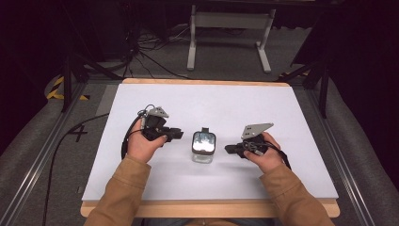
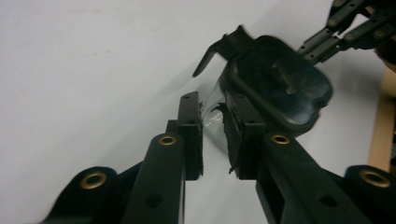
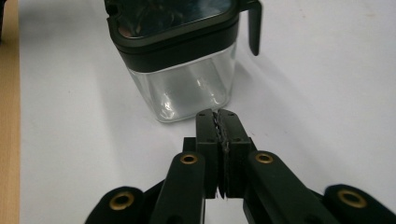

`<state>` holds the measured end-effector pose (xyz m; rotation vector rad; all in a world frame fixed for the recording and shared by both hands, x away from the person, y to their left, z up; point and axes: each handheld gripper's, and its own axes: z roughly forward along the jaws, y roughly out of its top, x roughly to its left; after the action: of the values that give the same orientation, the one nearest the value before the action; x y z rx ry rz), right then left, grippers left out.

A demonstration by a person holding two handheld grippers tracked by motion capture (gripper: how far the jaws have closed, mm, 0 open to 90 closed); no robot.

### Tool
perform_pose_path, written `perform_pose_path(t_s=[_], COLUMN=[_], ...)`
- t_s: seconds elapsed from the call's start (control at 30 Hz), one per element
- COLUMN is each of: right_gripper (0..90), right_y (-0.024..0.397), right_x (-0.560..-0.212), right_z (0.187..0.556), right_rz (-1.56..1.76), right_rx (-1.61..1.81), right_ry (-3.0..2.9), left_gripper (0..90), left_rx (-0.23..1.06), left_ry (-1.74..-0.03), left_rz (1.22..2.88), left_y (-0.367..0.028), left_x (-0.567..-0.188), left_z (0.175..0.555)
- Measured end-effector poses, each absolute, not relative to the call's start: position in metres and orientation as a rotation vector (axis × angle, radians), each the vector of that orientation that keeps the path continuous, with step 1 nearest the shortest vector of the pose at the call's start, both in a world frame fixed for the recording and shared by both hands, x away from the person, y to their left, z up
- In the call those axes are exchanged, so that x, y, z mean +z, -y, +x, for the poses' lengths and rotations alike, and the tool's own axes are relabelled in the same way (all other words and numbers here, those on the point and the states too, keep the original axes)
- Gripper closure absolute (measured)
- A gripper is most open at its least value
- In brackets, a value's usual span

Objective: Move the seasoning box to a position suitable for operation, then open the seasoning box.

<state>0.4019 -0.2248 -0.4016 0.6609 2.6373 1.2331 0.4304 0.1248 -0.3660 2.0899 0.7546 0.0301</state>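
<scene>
We stand the clear lidded container (image 1: 203,147) mid-worktop (image 1: 282,103), reachable from both sides. Our left tool (image 1: 176,134) is parted and empty beside it; our right tool (image 1: 229,149) is closed on nothing.

White table (image 1: 141,179), dim metal stand (image 1: 229,21) behind
</scene>
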Motion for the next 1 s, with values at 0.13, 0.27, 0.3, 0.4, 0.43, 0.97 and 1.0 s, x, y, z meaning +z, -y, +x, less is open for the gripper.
perform_pose_path(t_s=[0.13,0.27,0.3,0.4,0.43,0.97,1.0], right_gripper=[88.3,88.0,87.9,87.6,87.5,85.8,85.8], right_y=[0.239,0.248,0.249,0.254,0.255,0.264,0.264], right_x=[-0.395,-0.39,-0.389,-0.387,-0.387,-0.387,-0.388], right_z=[0.396,0.391,0.39,0.387,0.386,0.383,0.383], right_rz=[0.699,0.717,0.718,0.727,0.728,0.746,0.744], right_rx=[1.268,1.274,1.276,1.282,1.283,1.289,1.29], right_ry=[-2.6,-2.571,-2.568,-2.557,-2.556,-2.547,-2.548], left_gripper=[72.4,71.4,71.3,70.8,71.0,80.7,80.7], left_rx=[0.004,-0.008,-0.02,-0.056,-0.073,-0.189,-0.195], left_ry=[-0.689,-0.652,-0.64,-0.624,-0.616,-0.652,-0.652], left_rz=[2.101,2.115,2.118,2.115,2.114,2.119,2.126], left_y=[-0.117,-0.108,-0.106,-0.101,-0.099,-0.062,-0.061], left_x=[-0.356,-0.348,-0.347,-0.344,-0.344,-0.365,-0.366], left_z=[0.434,0.442,0.445,0.455,0.46,0.492,0.493])
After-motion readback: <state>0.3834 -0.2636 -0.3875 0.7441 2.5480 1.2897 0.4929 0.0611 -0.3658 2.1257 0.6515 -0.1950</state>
